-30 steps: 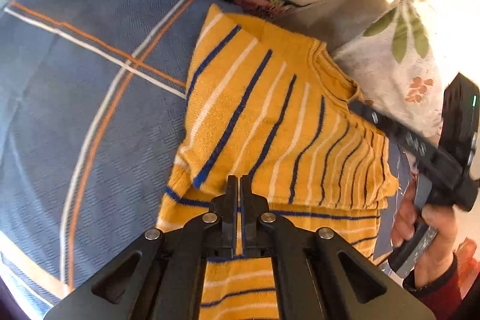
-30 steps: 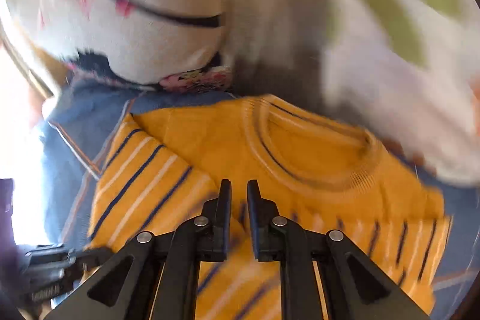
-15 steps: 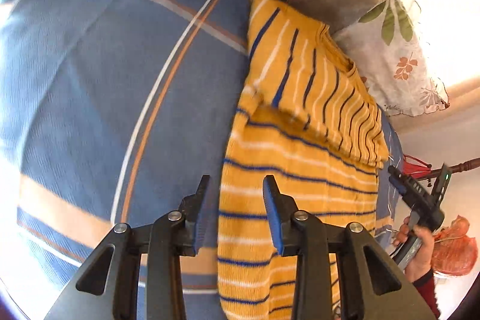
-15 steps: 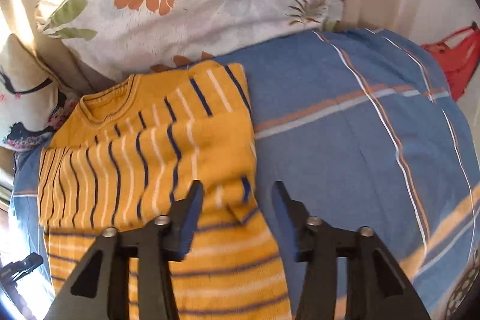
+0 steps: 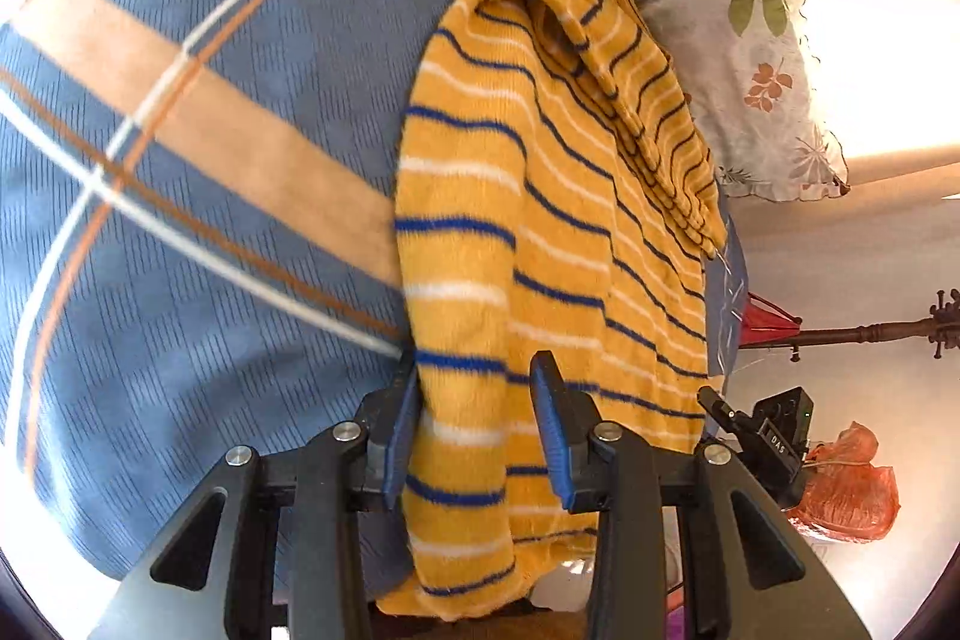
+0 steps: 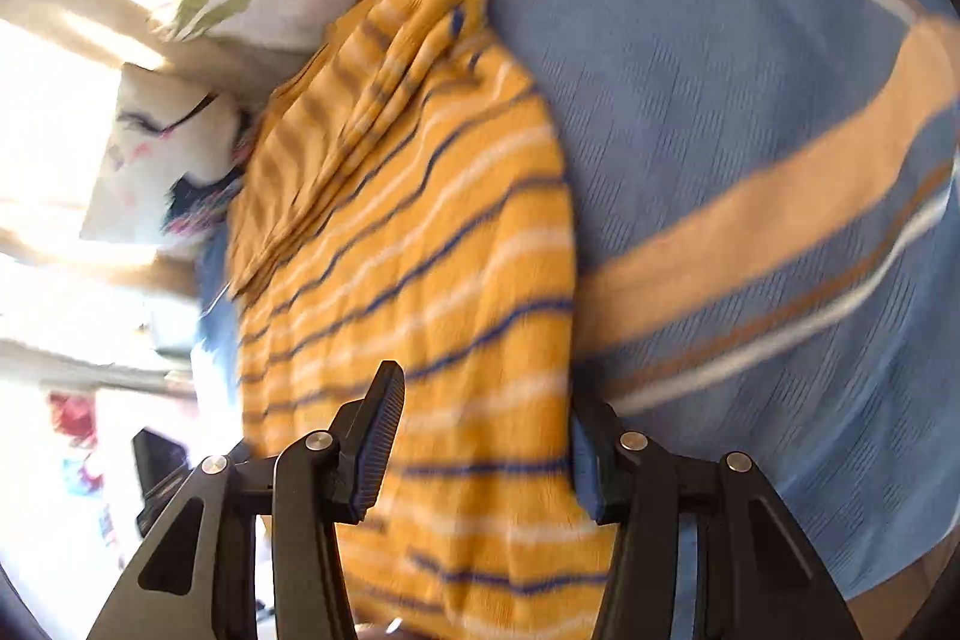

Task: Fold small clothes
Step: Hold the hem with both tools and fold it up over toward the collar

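Observation:
A yellow knit sweater (image 5: 540, 232) with blue and white stripes lies lengthwise on the blue bedspread (image 5: 210, 100), its sleeves folded in over the chest. Its hem end hangs over the bed's near edge. My left gripper (image 5: 478, 424) hovers over the hem's left side. Its jaws are opening, with the knit lying between the fingers and neither pad pressing on it. In the right wrist view the same sweater (image 6: 420, 250) shows blurred, and my right gripper (image 6: 483, 445) stands open astride the hem's right side, gripping nothing. The right gripper (image 5: 762, 436) also shows past the bed edge in the left wrist view.
Two floral pillows (image 5: 756, 88) lean at the head of the bed beyond the collar. Off the bed's right side are a dark wooden rack (image 5: 870, 334) and an orange bag (image 5: 852, 484). The bedspread (image 6: 750, 130) stretches wide on either side of the sweater.
Both grippers have opened and drawn back from the sweater's chest and collar to its hem end. The sleeves now lie folded on the body. The right wrist view has rolled.

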Action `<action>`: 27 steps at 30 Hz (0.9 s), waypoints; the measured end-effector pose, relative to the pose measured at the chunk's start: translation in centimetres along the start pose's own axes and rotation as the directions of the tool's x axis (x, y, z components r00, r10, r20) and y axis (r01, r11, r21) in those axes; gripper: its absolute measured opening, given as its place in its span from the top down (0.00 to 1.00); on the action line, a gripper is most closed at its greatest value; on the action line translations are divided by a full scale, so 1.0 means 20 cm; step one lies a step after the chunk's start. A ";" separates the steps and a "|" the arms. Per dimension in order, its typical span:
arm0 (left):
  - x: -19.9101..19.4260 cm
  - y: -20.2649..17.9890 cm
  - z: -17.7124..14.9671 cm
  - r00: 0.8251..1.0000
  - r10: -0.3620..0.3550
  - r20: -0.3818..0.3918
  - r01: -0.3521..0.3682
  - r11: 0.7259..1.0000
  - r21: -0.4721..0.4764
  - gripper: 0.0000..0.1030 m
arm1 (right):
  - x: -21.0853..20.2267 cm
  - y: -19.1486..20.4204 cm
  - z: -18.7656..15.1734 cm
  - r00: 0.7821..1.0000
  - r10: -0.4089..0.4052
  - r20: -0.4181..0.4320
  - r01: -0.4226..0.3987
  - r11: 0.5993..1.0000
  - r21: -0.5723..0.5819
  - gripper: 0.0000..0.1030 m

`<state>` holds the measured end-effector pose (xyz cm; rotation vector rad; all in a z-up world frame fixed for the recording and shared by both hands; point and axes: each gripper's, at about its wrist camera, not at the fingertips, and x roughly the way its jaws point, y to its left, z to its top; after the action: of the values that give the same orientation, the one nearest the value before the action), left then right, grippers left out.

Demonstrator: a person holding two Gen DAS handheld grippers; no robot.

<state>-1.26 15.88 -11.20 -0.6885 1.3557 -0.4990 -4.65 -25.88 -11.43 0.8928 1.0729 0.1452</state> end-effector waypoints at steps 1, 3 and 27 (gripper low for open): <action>0.01 -0.01 -0.04 1.000 -0.010 0.003 0.010 1.000 -0.003 0.66 | 0.00 -0.01 -0.04 0.999 0.031 -0.029 -0.032 0.999 -0.009 0.48; 0.02 -0.03 -0.14 1.000 -0.019 0.002 0.019 1.000 0.002 0.66 | 0.01 -0.03 -0.13 0.992 0.101 -0.077 -0.103 0.995 -0.019 0.48; -0.02 -0.10 -0.50 0.988 0.135 0.071 -0.138 0.989 0.046 0.92 | 0.06 0.04 -0.46 0.969 0.107 -0.222 -0.142 0.978 -0.151 0.88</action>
<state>-11.02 13.16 -10.31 -0.5618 1.3124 -0.3957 -11.26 -19.53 -13.45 0.8063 1.1844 0.4379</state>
